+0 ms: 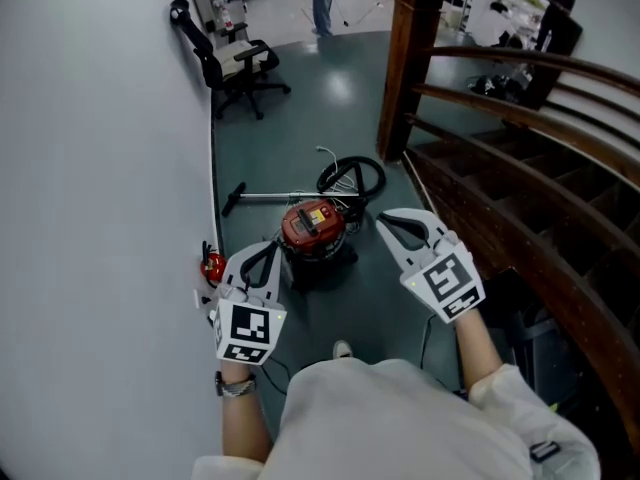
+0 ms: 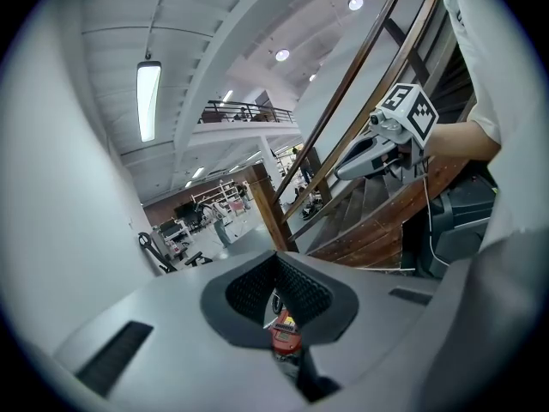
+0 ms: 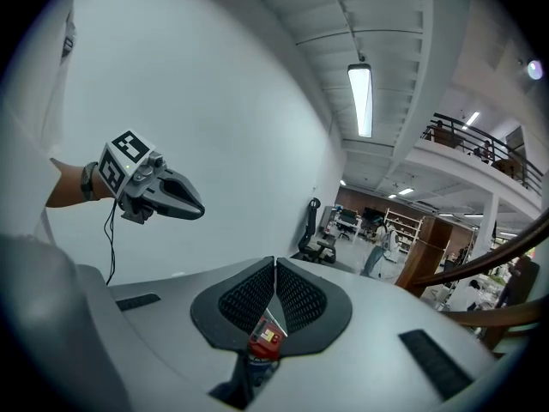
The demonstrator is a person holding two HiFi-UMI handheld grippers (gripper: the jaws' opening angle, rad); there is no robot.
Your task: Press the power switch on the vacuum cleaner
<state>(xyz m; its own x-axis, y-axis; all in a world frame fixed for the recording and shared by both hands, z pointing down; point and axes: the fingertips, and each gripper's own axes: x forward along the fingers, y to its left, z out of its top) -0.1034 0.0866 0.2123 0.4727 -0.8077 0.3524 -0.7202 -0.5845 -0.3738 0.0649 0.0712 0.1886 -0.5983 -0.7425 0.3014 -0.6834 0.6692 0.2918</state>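
A red and black canister vacuum cleaner (image 1: 314,228) stands on the grey floor, with its black hose (image 1: 351,176) coiled behind it and a metal wand (image 1: 268,197) lying to its left. My left gripper (image 1: 268,252) hangs just left of the canister, above the floor, with its jaws shut and nothing held. My right gripper (image 1: 386,220) hovers just right of it, also shut and empty. In the left gripper view the vacuum (image 2: 286,334) peeks through the gap below the closed pads (image 2: 296,283). The right gripper view shows the vacuum (image 3: 264,340) the same way.
A white wall runs along the left, with a small red object (image 1: 212,265) at its foot. A wooden staircase with railing (image 1: 520,118) fills the right side. A black office chair (image 1: 240,68) stands further back. My shoe (image 1: 342,349) is near the vacuum.
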